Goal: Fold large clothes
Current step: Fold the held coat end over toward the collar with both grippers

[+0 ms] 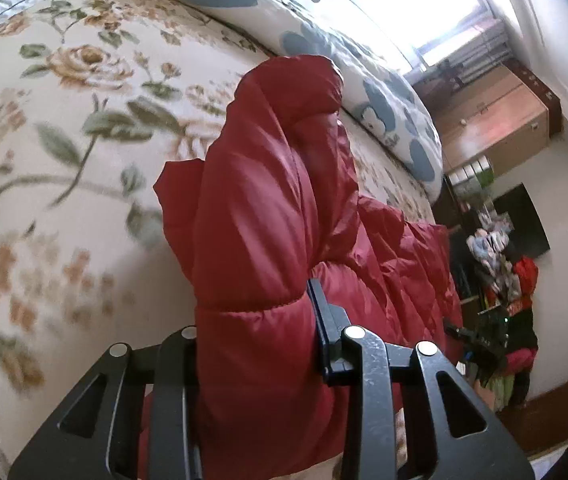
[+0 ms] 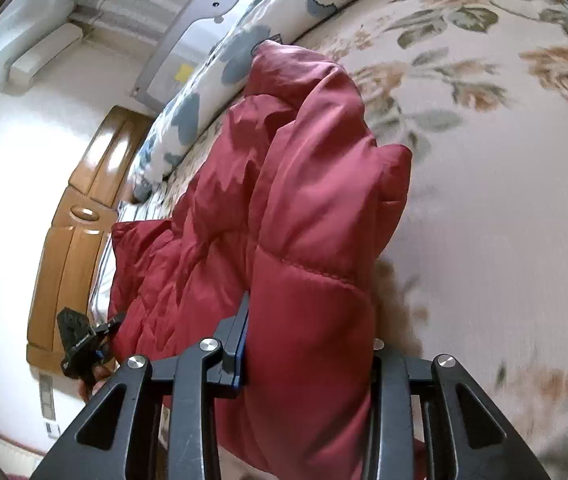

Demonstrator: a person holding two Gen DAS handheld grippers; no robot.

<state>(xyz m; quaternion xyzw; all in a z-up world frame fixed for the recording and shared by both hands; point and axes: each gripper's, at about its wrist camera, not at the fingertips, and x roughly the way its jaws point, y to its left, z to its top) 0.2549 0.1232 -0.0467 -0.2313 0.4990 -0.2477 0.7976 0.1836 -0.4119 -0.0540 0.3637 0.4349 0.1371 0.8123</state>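
Observation:
A red quilted puffer jacket [image 1: 267, 184] lies bunched on the floral bed cover [image 1: 63, 140]. My left gripper [image 1: 257, 320] is shut on a thick padded edge of it; the blue-padded right finger [image 1: 322, 320] presses the fabric and the left finger is hidden behind the bulge. In the right wrist view the same jacket [image 2: 316, 184] rises from the bed, and my right gripper [image 2: 310, 336] is shut on another padded edge. Each view shows the other gripper at the far end of the jacket: the right gripper [image 1: 472, 340] and the left gripper [image 2: 83, 340].
A white quilt with blue hearts [image 1: 364, 80] runs along the far side of the bed. A wooden headboard [image 2: 71, 240] stands at the left in the right wrist view. A wooden cabinet [image 1: 496, 128] and a cluttered rack of clothes [image 1: 504, 280] stand by the wall.

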